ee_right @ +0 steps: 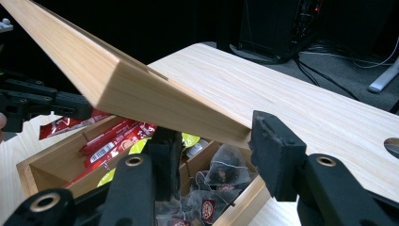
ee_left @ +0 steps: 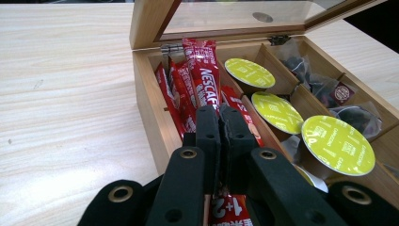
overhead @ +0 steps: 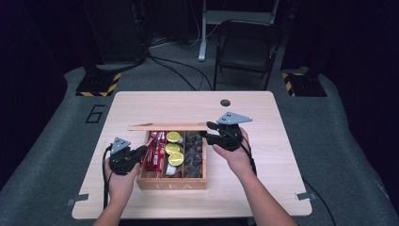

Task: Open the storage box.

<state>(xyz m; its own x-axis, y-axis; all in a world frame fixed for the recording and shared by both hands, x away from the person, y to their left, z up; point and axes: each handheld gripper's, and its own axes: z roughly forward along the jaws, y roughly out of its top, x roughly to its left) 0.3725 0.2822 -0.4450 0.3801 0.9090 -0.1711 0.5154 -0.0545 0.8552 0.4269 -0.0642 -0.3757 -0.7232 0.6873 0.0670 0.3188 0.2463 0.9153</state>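
We read this as a lab or recording studio: dark surround, grey floor mat [overhead: 56, 155], hazard-striped stand bases [overhead: 99, 84], trailing cables [overhead: 174, 70], folding chair [overhead: 245, 47], possibly equipment racks behind.

Bare counter [overhead: 263, 165] lies open on both sides of the wooden box [overhead: 172, 184]; the raised lid [overhead: 167, 126] bars entry from behind, leaving compartments reachable from above.

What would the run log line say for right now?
left claw: shut on red Nescafe sachet | right claw: shut on lid, held open | tea box: on table
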